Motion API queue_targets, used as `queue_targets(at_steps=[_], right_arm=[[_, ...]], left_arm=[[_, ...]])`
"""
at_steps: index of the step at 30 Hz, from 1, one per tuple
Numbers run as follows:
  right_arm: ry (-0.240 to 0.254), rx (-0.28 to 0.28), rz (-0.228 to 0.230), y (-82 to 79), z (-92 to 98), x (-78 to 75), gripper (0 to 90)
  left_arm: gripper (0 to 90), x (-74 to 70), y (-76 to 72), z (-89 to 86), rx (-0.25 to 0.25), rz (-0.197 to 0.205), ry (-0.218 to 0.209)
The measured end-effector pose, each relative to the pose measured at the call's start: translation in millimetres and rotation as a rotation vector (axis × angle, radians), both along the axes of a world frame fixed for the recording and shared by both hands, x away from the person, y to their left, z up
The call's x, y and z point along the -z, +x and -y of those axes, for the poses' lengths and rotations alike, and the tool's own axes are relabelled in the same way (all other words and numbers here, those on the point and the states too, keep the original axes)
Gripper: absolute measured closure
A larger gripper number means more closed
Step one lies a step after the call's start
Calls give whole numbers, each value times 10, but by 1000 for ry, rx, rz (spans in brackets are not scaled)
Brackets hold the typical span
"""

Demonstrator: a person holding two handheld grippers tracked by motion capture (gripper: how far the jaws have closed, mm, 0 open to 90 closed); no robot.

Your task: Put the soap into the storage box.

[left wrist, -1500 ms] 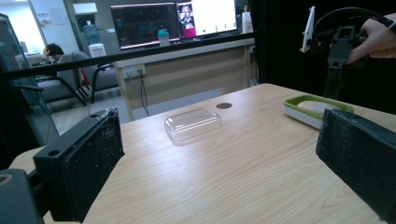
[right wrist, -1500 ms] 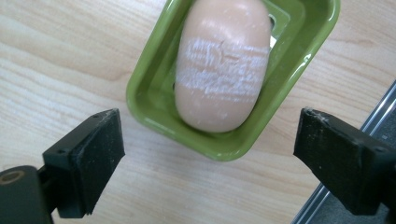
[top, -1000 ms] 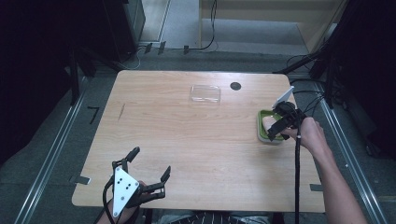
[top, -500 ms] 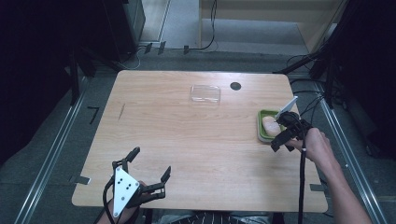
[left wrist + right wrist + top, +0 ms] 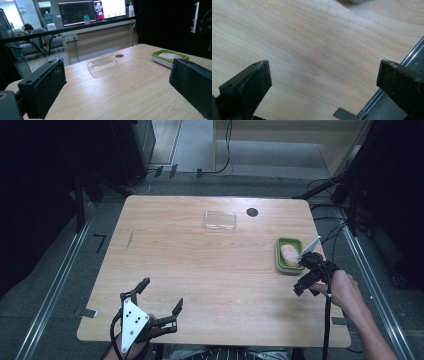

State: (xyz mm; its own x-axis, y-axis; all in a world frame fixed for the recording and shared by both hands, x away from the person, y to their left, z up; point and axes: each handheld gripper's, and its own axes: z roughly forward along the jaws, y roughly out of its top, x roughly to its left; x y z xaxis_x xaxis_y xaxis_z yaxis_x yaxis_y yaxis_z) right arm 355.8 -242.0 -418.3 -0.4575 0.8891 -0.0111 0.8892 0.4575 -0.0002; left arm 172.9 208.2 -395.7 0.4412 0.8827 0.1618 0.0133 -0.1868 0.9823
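Hovering jaws-apart and empty just beside the green-rimmed rectangular soap dish [image 5: 288, 254], near the desk's [image 5: 200, 270] right edge, the right hand-held gripper [image 5: 306, 276] seems between steps; next likely fetching the clear plastic lid [image 5: 220, 220]. The left hand-held gripper [image 5: 155, 307] rests open.

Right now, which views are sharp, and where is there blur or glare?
High view: evenly lit table, dark surroundings. Left gripper view: clear lid and green tray fairly sharp, screens behind glaring. Right gripper view: wood grain soft, the green tray's edge at the top blurred.
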Motion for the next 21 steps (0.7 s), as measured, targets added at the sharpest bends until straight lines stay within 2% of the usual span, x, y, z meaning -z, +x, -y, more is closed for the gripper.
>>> queue_targets(at_steps=[9, 17, 21], right_arm=[[-12, -26, -6, -219, 15, 88, 5], [-15, -23, -38, -339, 59, 252, 8], [-16, -24, -20, -343, 96, 278, 93]], left_arm=[[11, 0, 0, 1, 2, 1, 2], [11, -1, -1, 3, 2, 1, 2], [12, 1, 5, 6, 0, 2, 6]])
